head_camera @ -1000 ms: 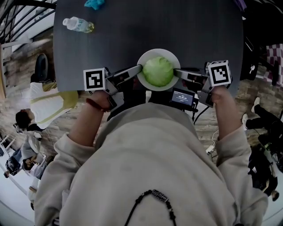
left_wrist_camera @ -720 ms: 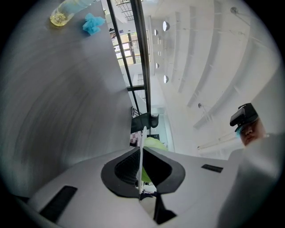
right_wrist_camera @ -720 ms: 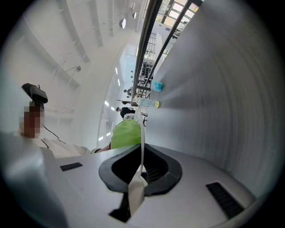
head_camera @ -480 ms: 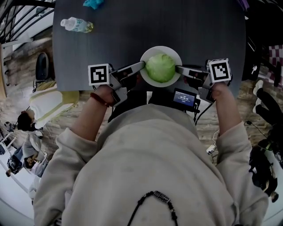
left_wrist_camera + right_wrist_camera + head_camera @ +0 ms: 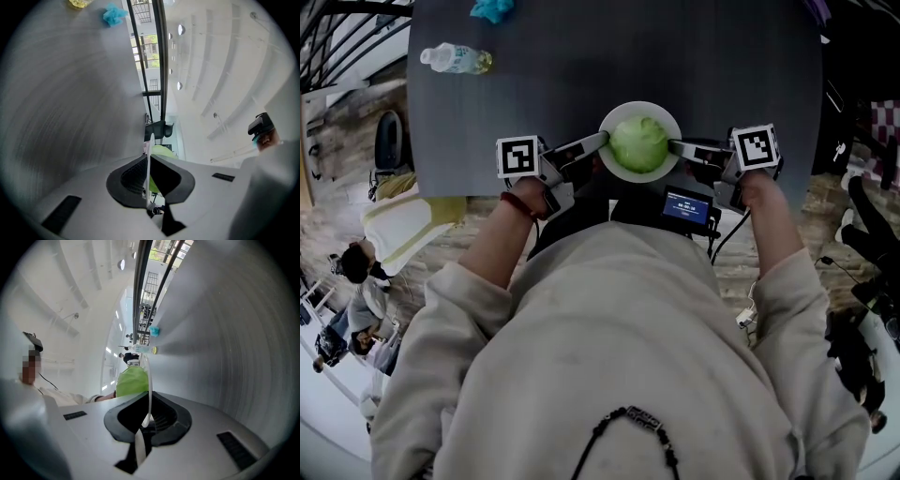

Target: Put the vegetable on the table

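A round green cabbage (image 5: 637, 143) lies on a white plate (image 5: 639, 107), held over the near edge of the dark grey table (image 5: 609, 56). My left gripper (image 5: 602, 141) is shut on the plate's left rim and my right gripper (image 5: 673, 145) is shut on its right rim. In the left gripper view the rim (image 5: 148, 164) stands edge-on between the pads of the left gripper (image 5: 148, 180), with the cabbage (image 5: 161, 152) behind. In the right gripper view the rim (image 5: 149, 380) is likewise pinched by the right gripper (image 5: 149, 416), beside the cabbage (image 5: 132, 381).
A plastic bottle (image 5: 455, 59) lies at the table's far left and a blue cloth (image 5: 492, 8) at its far edge. A small lit screen (image 5: 686, 203) hangs under my right hand. People sit on the floor at the left.
Both grippers have sunk toward the table with the plate and cabbage, which look a little smaller and further over the tabletop. The grips have not changed.
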Demonstrator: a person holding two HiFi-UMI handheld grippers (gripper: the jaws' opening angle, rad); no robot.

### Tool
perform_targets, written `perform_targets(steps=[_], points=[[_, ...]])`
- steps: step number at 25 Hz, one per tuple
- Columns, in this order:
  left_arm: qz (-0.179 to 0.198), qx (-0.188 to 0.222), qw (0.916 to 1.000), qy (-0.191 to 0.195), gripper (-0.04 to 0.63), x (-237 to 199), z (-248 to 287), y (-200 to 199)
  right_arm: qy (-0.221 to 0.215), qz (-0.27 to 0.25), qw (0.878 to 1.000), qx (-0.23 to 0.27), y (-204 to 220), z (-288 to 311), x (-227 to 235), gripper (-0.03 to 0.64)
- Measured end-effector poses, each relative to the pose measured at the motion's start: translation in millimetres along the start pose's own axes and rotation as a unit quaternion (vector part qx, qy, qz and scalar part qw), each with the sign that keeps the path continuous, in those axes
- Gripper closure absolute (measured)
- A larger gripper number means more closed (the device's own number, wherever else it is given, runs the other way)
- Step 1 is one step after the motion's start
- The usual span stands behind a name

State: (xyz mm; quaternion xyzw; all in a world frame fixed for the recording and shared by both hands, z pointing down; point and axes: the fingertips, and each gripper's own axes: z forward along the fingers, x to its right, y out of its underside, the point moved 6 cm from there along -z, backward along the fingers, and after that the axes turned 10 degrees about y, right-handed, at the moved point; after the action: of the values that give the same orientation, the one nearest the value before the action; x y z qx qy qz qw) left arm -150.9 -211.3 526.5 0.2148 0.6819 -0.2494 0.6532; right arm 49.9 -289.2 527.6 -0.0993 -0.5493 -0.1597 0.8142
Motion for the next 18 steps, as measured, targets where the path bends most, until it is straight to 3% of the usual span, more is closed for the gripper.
perform_targets(steps=[12,18], points=[[-0.016,0.011,0.9998,-0.009,0.572,-37,1,-2,-0.013,0.021,1.000,-0.016,-6,14,37,0.591],[-0.020,0.009,0.9995,-0.024,0.574,-57,2,-6,0.014,0.043,0.999,-0.029,-7,20,60,0.589]])
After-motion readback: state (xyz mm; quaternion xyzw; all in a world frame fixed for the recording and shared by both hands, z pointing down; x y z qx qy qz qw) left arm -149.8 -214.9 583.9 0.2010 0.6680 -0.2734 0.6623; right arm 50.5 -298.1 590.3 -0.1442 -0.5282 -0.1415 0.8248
